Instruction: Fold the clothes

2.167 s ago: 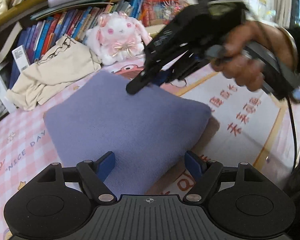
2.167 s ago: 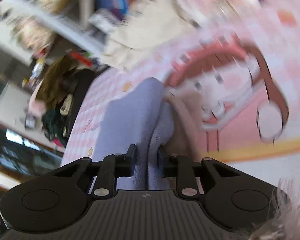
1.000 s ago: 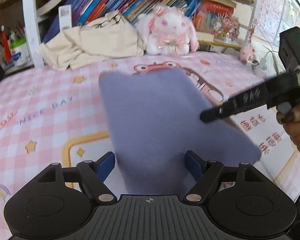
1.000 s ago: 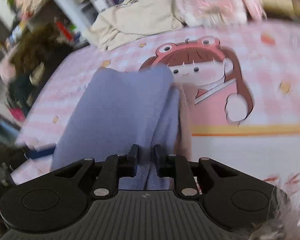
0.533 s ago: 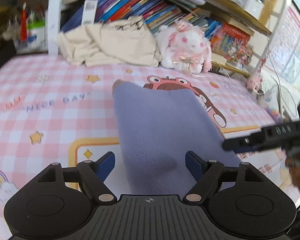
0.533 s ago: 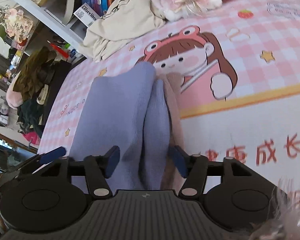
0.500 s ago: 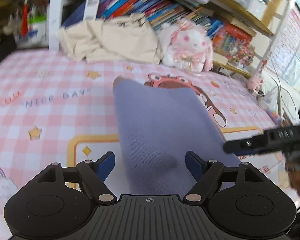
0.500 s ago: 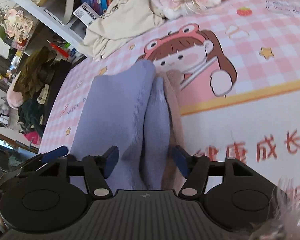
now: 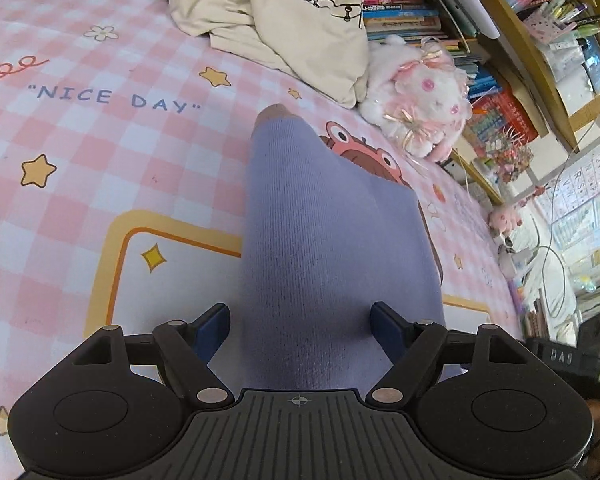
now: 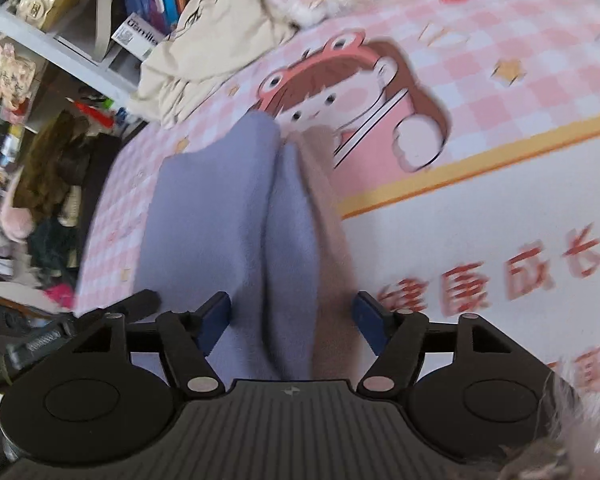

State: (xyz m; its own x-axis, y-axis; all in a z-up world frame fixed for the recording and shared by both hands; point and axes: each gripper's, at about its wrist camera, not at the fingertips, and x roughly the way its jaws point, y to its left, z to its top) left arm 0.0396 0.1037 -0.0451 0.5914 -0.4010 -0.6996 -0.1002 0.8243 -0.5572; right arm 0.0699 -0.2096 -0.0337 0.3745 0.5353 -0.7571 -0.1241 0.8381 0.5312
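A folded lavender garment [image 9: 324,240] lies on the pink checked mat [image 9: 80,140], with a brownish-pink layer showing along one edge [image 10: 328,208]. My left gripper [image 9: 300,328] hovers over its near end, open, the blue pads standing wide on either side of the cloth without touching it. My right gripper [image 10: 292,314] sits over the garment's [image 10: 220,208] doubled edge. Its jaws are opening, the fold lies loose between them and the pads are clear of it. One of the left gripper's fingers [image 10: 140,300] shows at the left of the right wrist view.
A cream garment [image 9: 284,12] lies crumpled at the mat's far side beside a white plush rabbit [image 9: 420,96]. Behind them are shelves of books [image 9: 400,0]. A cable [image 9: 556,240] hangs at the right. Dark clutter [image 10: 52,184] sits beyond the mat's left edge.
The right jaws, shut on the garment's fold a second ago, have let go and spread wide. The left gripper has rolled and shifted along the garment, staying open.
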